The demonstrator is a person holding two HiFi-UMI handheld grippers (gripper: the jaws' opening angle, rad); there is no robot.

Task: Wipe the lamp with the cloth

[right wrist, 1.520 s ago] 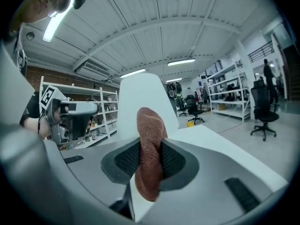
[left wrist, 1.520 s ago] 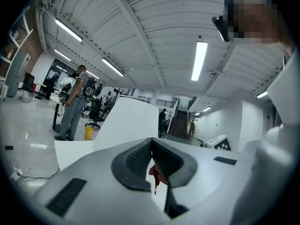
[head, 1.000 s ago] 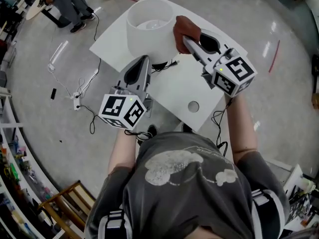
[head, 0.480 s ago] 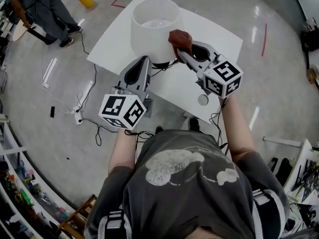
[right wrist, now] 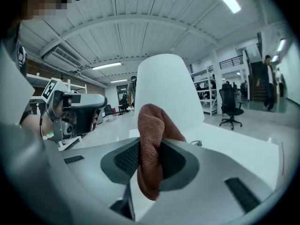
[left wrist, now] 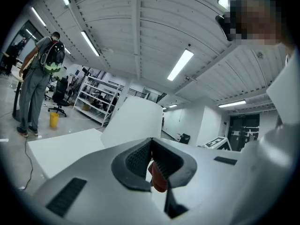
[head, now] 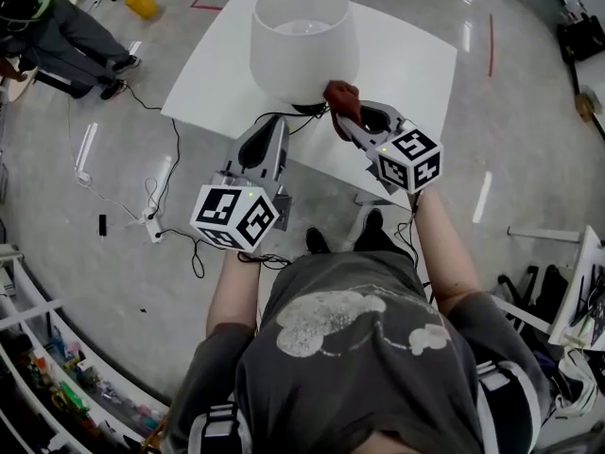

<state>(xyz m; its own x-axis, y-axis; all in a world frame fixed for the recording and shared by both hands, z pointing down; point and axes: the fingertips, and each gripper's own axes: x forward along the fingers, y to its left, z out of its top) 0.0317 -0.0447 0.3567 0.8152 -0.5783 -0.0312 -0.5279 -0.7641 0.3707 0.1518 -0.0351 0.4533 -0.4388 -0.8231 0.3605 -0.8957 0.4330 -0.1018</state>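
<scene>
Just beside the lampshade's [head: 302,41] lower rim, the right gripper [head: 346,113] pinches the brown cloth [head: 340,94], shade directly ahead; the left gripper [head: 272,126], closed and empty, sits farther back.

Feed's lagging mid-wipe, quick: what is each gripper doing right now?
Left gripper: shut, holding nothing.
Right gripper: shut on the reddish-brown terry cloth, near the white lamp shade.

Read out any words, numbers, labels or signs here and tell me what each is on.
No readable text.
Left claw's marker cube and right claw's marker cube: black-and-white square patterns only, no letters.
Shirt print: a pale picture, no words.
Small sign over the dark doorway: too small to read.
</scene>
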